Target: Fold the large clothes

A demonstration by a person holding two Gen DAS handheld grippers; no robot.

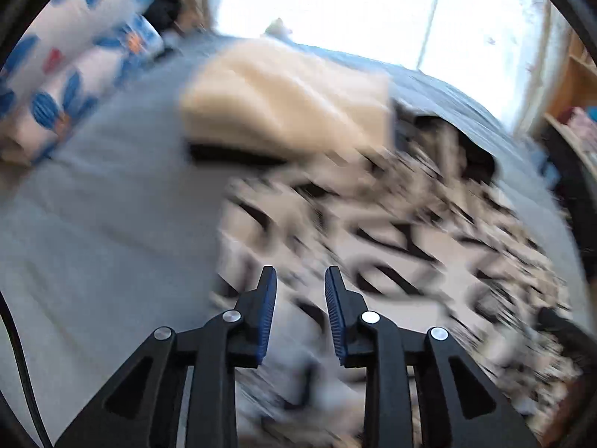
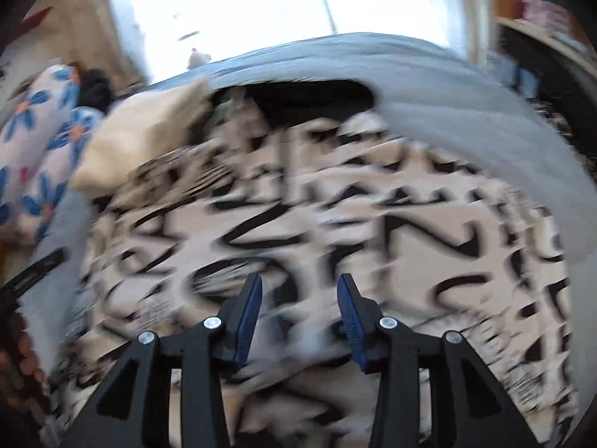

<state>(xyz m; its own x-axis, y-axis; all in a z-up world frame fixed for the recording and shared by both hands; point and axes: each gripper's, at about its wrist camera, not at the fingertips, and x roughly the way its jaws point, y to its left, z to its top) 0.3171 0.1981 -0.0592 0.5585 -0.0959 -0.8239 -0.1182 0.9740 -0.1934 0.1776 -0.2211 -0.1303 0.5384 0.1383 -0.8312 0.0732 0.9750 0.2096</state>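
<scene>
Right now both sets of jaws stand apart with nothing between them: left gripper [image 1: 300, 272] gap moderate, right gripper [image 2: 299, 280] a bit wider. Both hover over the patterned garment [image 2: 335, 224], cream with black marks, spread on the grey bed [image 1: 104, 216]; heavy motion blur, so contact with cloth can't be confirmed. In the left view the garment fills the lower right of the frame and its edge runs just left of the jaws; in the right view it fills the centre, jaws well inside its outline. Long axis looks to run away from both cameras toward the window [image 2: 231, 7], though blur makes that a guess. Left is nearer an edge, so likely grabs first. Left view alone shows the beige folded pile [image 1: 283, 100] clearly, upper centre, beyond the garment; floral pillows [image 1: 74, 59] upper left.
</scene>
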